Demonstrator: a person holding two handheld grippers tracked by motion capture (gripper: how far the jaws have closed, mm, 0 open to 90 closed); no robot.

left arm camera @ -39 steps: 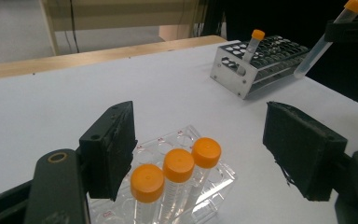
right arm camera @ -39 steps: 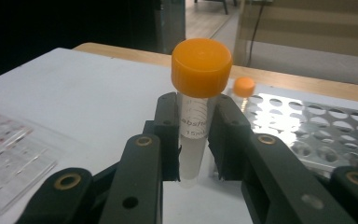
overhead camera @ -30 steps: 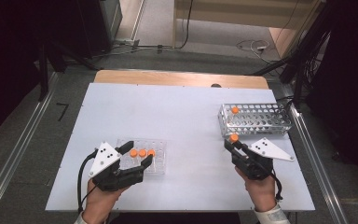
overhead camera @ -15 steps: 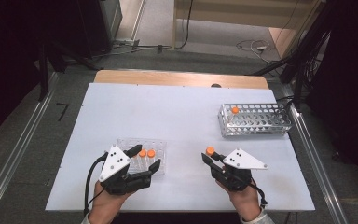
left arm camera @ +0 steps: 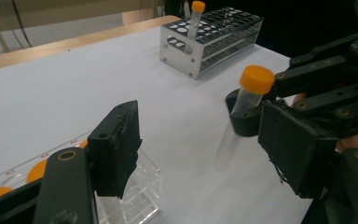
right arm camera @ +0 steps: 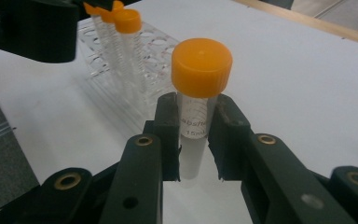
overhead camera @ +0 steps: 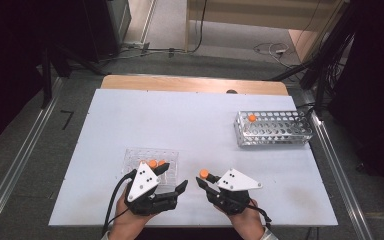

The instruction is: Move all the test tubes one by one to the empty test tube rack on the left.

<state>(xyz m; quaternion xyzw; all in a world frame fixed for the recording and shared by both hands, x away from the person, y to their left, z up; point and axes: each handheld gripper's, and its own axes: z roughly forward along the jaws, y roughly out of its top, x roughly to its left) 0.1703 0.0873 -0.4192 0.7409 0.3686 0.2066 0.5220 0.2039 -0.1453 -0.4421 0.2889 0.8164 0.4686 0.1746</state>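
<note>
Clear plastic rack (overhead camera: 135, 156) holds orange-capped tubes (overhead camera: 152, 163), the metal rack (overhead camera: 275, 135) one more, while the right gripper (overhead camera: 203, 180) pinches an orange-capped tube (right arm camera: 196, 102) just beside the left gripper (overhead camera: 172, 180), whose jaws, spread with nothing between them, have just been closing.

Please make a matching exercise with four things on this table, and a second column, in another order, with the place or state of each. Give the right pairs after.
Things
1. clear plastic tube with orange cap
2. perforated metal tube rack
3. clear plastic tube rack
4. left gripper

Place or state
A. jaws apart, nothing between them
B. on the right far part of the table, one tube in it
C. clamped in the right gripper
D. beside the left gripper, several orange-capped tubes in it

Pairs: 1-C, 2-B, 3-D, 4-A
</note>
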